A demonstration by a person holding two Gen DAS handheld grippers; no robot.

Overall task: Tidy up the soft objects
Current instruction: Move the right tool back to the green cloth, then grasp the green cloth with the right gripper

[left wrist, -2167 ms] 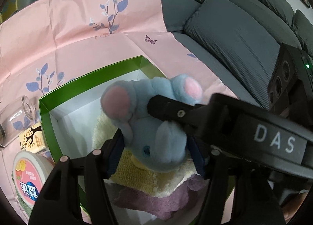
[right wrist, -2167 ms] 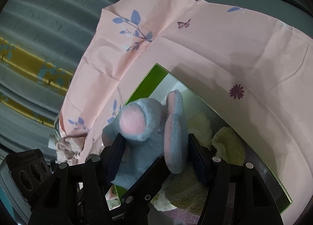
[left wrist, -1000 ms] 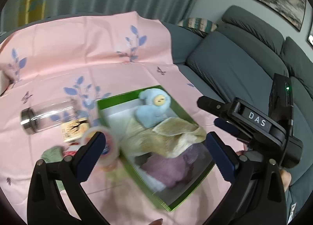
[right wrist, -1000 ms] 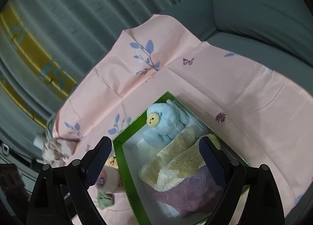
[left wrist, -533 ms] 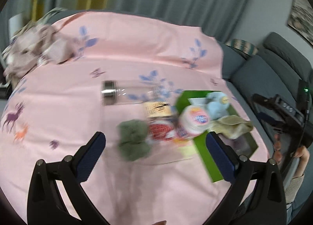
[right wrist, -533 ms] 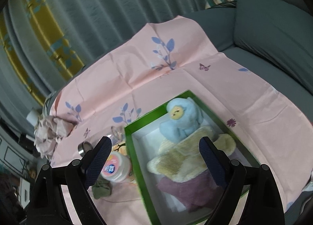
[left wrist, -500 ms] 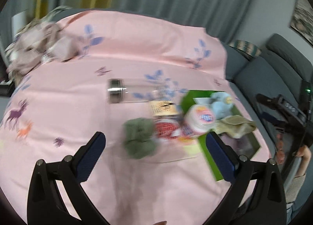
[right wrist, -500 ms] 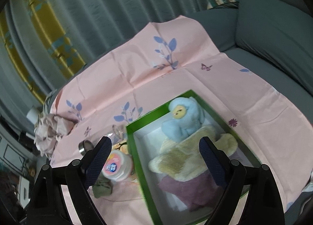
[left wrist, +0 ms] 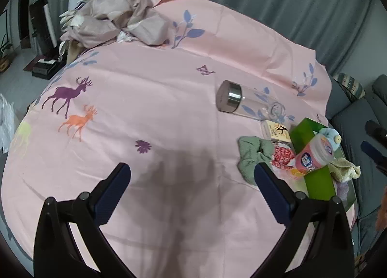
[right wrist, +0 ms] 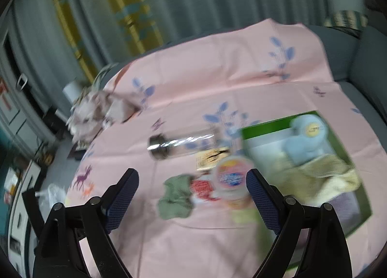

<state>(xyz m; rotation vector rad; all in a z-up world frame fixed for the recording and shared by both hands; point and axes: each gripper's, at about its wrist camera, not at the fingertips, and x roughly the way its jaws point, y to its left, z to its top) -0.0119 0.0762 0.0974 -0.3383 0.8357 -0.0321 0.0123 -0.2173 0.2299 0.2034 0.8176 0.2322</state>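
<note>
A green box (right wrist: 263, 124) holds a blue plush toy (right wrist: 304, 137), a cream towel (right wrist: 324, 176) and a purple cloth (right wrist: 343, 208). The box also shows at the right of the left wrist view (left wrist: 319, 181). A crumpled green cloth (left wrist: 254, 154) lies on the pink sheet left of the box; it also shows in the right wrist view (right wrist: 175, 197). My left gripper (left wrist: 192, 177) is open and empty above bare sheet, left of the green cloth. My right gripper (right wrist: 192, 182) is open and empty, high above the green cloth.
A glass bottle with a steel cap (left wrist: 244, 105) lies on its side. A round pink tub (left wrist: 314, 154), a red packet (left wrist: 281, 157) and a small yellow box (left wrist: 275, 130) sit beside the green box. Crumpled beige fabric (left wrist: 113, 21) lies far left. A grey sofa (left wrist: 358, 118) is right.
Both grippers let go of the blue plush toy, left it in the box and pulled back and up. Both views have swung left towards the green cloth.
</note>
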